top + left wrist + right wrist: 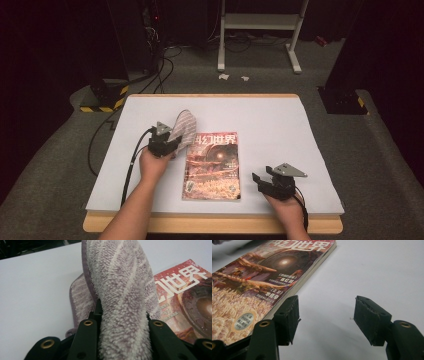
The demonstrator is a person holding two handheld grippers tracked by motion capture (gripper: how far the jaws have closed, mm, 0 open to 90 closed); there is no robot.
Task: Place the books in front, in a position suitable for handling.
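With our left gripper we pinch a striped purple cloth tight between the jaws, its free end raised above the white table and its lower part draped at the top left corner of the magazine. Our right gripper rests on the table just beside the magazine's lower right edge, its jaws standing wide apart with only bare tabletop between them, clear of the cover
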